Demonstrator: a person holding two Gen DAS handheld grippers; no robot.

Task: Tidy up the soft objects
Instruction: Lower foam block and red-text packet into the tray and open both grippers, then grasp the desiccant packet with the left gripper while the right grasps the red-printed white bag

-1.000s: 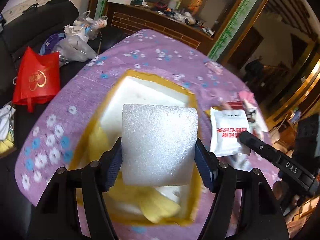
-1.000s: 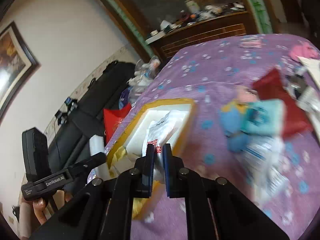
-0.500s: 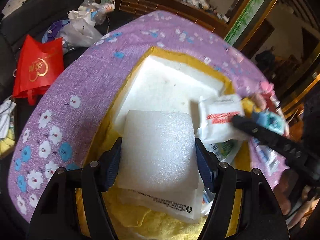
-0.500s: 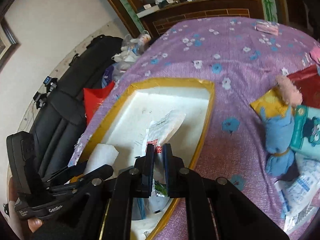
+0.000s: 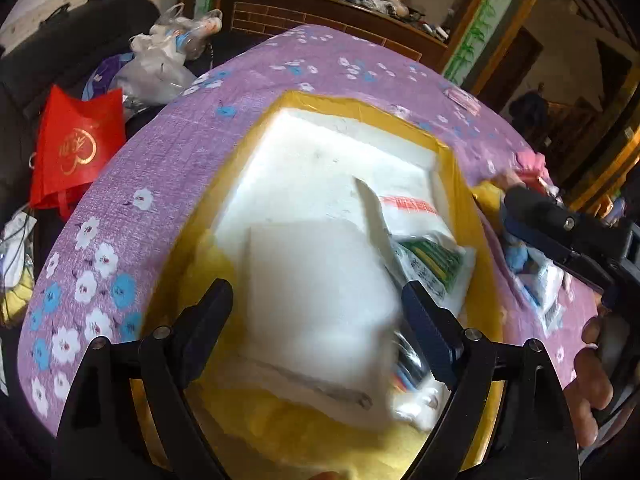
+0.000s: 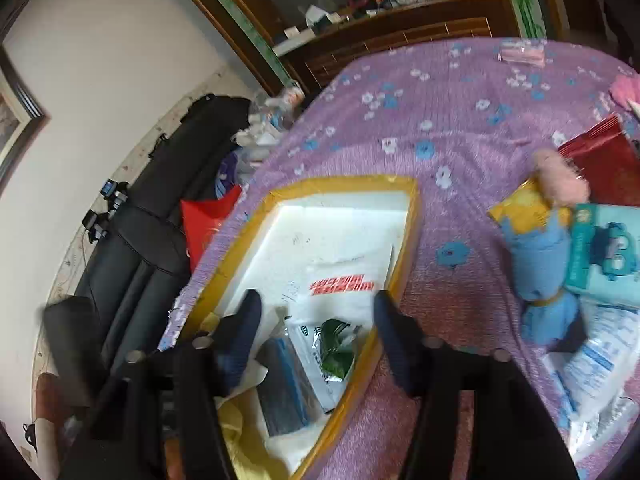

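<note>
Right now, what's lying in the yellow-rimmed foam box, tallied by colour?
White: 2 (foam pad, pouch with red print)
Yellow: 1 (cloth)
Blue: 1 (striped packet)
Total: 4 visible in the box; anything underneath is hidden.

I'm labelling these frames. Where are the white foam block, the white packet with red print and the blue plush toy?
white foam block (image 5: 320, 292): left wrist view, top face.
white packet with red print (image 6: 340, 284): right wrist view, printed face.
blue plush toy (image 6: 540, 264): right wrist view, body.
</note>
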